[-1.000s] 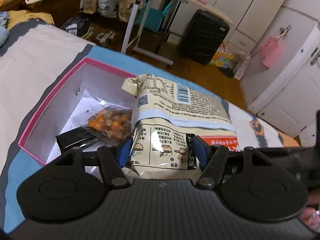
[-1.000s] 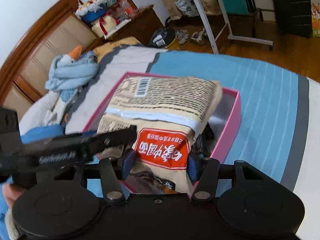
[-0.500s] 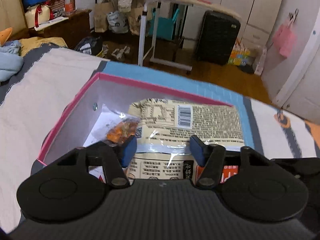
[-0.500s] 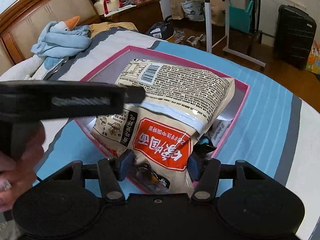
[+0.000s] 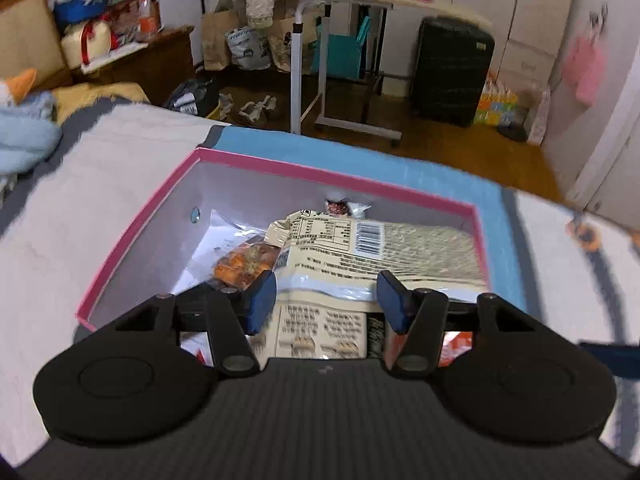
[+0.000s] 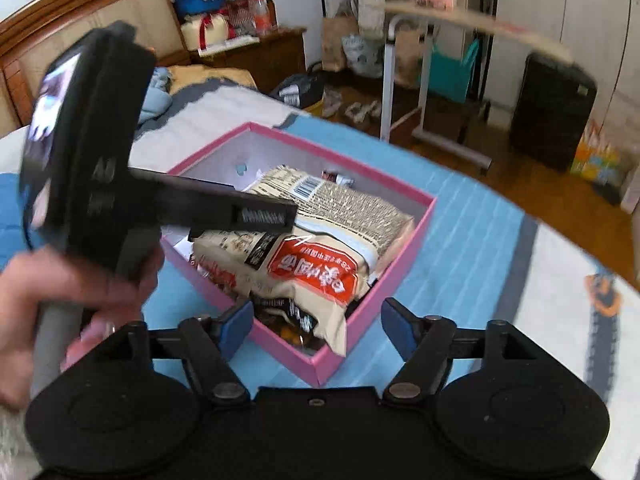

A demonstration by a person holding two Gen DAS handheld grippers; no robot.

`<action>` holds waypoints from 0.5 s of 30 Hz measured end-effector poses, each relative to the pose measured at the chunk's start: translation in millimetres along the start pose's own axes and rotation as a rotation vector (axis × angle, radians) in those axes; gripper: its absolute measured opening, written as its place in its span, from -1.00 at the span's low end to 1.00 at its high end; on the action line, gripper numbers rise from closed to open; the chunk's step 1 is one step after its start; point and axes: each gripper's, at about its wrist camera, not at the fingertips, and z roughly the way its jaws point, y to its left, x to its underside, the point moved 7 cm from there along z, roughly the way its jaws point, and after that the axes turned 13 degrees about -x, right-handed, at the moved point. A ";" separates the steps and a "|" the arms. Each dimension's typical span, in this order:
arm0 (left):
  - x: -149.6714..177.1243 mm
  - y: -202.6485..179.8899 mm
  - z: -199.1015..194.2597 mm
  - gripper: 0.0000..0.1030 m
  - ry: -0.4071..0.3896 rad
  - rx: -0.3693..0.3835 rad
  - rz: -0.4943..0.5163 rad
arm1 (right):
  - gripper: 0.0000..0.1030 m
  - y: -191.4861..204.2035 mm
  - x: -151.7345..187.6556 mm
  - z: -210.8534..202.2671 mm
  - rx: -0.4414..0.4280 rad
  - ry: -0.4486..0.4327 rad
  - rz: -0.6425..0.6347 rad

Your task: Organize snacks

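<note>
A large beige noodle bag (image 5: 400, 248) with a red label (image 6: 316, 276) lies in the pink box (image 5: 320, 176) on the bed. Its red end hangs over the box's near corner (image 6: 320, 368). My left gripper (image 5: 328, 300) is shut on a fold at the bag's near side, and its finger (image 6: 240, 210) crosses over the bag in the right wrist view. The jaws of my right gripper (image 6: 316, 324) are opening. They stand wide on either side of the box corner and touch nothing. An orange snack packet (image 5: 244, 260) and a small dark packet (image 5: 344, 206) also lie in the box.
The box sits on a blue, grey and white bedcover (image 6: 460, 240). A person's hand (image 6: 80, 280) holds the left gripper's handle. A blue plush toy (image 5: 24, 132) lies at the left. Beyond the bed stand a white rolling table (image 5: 340, 0) and a black suitcase (image 5: 452, 72).
My right gripper opened, let go of the bag's red end, and drew back and up. The bag sank lower into the box. My left gripper stayed on the bag and closed a little.
</note>
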 end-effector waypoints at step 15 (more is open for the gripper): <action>3.1 -19.9 -161.6 0.17 -0.109 0.078 0.109 | 0.61 -10.3 50.6 -143.6 0.173 -0.272 0.029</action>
